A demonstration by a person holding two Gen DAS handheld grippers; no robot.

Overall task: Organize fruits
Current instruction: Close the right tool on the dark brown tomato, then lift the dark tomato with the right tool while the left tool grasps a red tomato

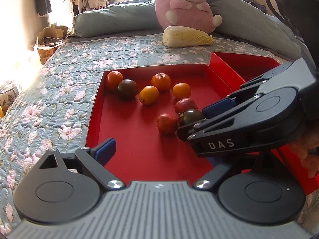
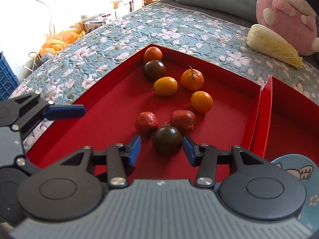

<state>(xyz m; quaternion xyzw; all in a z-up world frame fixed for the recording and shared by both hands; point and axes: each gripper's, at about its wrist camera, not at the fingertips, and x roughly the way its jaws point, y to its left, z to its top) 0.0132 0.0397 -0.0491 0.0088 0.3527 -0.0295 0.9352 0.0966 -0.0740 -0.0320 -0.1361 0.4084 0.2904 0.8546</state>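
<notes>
Quilted floral bedspread (image 2: 159,25) | matte red tray (image 2: 111,107) | right tongs (image 2: 161,149) wide, flanking glossy dark tomato (image 2: 167,140) (round) | left tongs (image 1: 159,153) wide

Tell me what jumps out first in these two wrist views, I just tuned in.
The big red tray on the floral quilt grabs the eye, with eight small fruits scattered inside. Nearest, the right gripper is open with its blue fingers on either side of a dark tomato, which sits against two red fruits. Beyond the tray, a pale cabbage lies before a pink plush rabbit.
</notes>
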